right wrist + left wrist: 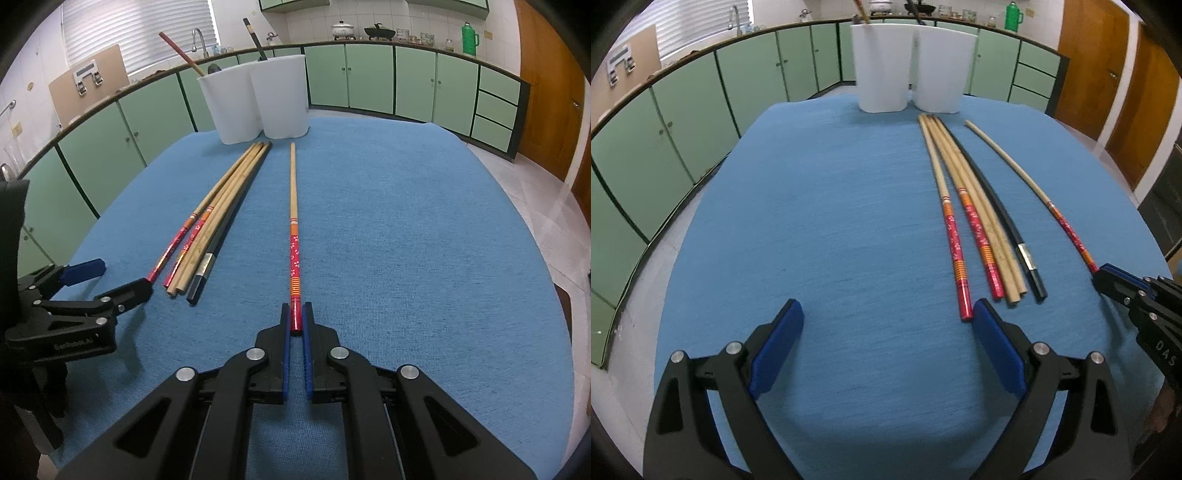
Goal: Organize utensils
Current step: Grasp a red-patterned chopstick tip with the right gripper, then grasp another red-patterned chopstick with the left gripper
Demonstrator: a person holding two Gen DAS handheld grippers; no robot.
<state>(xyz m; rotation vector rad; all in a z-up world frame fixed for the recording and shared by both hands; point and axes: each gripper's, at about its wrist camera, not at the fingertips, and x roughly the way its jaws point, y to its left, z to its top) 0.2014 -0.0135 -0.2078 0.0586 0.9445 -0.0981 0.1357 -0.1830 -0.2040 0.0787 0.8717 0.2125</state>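
A single red-handled chopstick [294, 236] lies apart on the blue cloth, and my right gripper [296, 315] is shut on its red end. The same chopstick [1027, 177] runs along the right of the left wrist view, where the right gripper [1108, 278] clamps its tip. A bundle of several chopsticks [975, 218], red-handled, plain wood and one black, lies left of it; the bundle [207, 229] also shows in the right wrist view. My left gripper [888, 317] stands open with bare cloth between its fingers, its right pad [993, 339] close to the nearest red handle. Two white holders [908, 66] stand at the far edge, each with a utensil inside.
The blue cloth [820, 206] covers a table with rounded edges. Green cabinets [683, 122] and a counter with pots and a green flask [470, 38] ring the room. A wooden door [1086, 66] is at the right. The left gripper [110, 284] sits left of the bundle.
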